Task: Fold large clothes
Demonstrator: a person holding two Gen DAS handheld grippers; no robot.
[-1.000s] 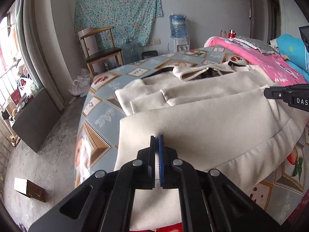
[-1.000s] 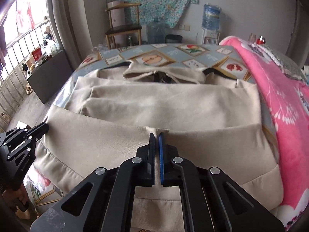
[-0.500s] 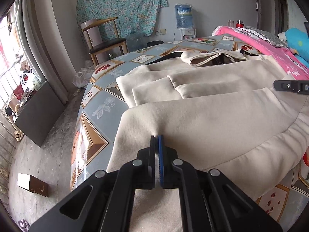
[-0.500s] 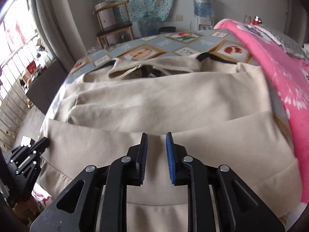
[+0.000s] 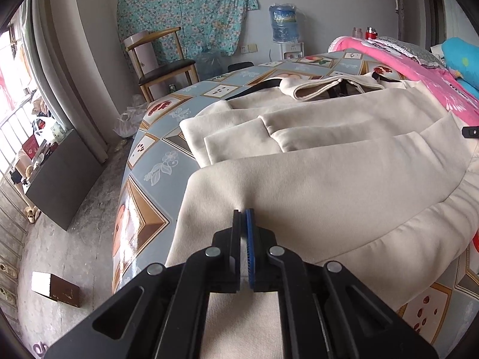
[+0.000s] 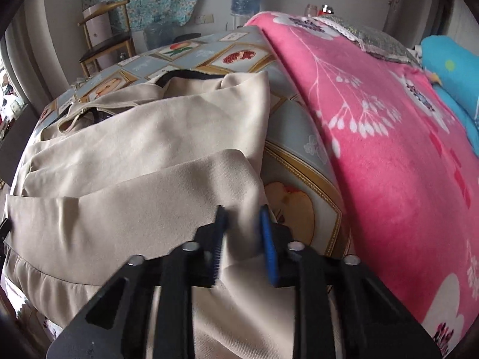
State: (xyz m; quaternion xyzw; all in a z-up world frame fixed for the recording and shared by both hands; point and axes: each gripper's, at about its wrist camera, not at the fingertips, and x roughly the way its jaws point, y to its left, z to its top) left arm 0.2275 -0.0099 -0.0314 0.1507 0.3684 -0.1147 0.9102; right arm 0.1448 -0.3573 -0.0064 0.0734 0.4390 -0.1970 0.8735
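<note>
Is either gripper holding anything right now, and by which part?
The left gripper is shut on the folded-over edge of the beige garment. The right gripper is closing around its right-hand edge, not yet pinching it.

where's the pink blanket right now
In the right wrist view the pink blanket fills the right side, lying on the patterned tablecloth just right of the beige garment.

patterned bed [image 5: 155,161] carries beige garment [image 5: 344,179] and pink blanket [image 6: 389,149].
</note>
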